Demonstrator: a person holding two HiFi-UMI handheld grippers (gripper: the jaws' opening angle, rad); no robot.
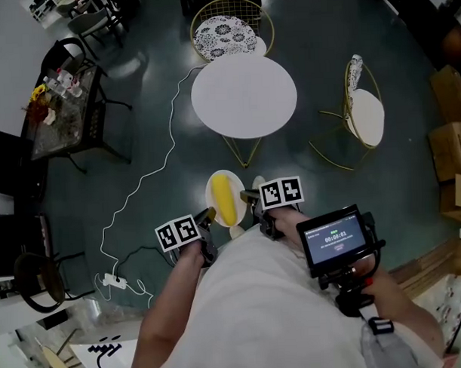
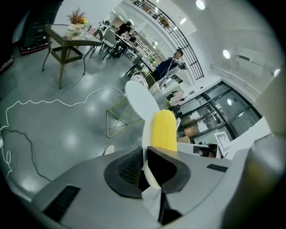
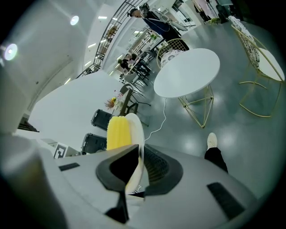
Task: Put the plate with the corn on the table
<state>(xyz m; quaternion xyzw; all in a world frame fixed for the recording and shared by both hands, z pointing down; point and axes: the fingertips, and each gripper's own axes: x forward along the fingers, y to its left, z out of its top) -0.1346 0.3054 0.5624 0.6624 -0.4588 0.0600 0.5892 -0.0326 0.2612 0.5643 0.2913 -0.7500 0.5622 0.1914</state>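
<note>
Down below in the head view, a small round white plate (image 1: pixel 223 174) with a yellow corn cob (image 1: pixel 226 201) on it is up in the air over the dark green floor (image 1: pixel 160 106). It is close to the person's body. The left gripper (image 1: pixel 208 216) holds the plate's left edge, and the right gripper (image 1: pixel 250 195) holds its right edge. The round white tabletop (image 1: pixel 244 94) stands farther ahead, apart from the plate. A gold wire chair (image 1: pixel 232 25) is behind it and another gold wire chair (image 1: pixel 364 107) is at its right side. A thin white cable (image 1: pixel 143 179) lies on the floor.

Next, in the left gripper view, the gripper (image 2: pixel 147 167) is pinching the plate's (image 2: pixel 145 134) rim between its black pads. The corn (image 2: pixel 163 129) lies just past them.

Last, in the right gripper view, this gripper (image 3: pixel 136 165) is pinching the other edge of the plate (image 3: pixel 136 129) too. The corn (image 3: pixel 118 132) sits beside the pads, and the tabletop (image 3: pixel 187 71) is far off.
</note>
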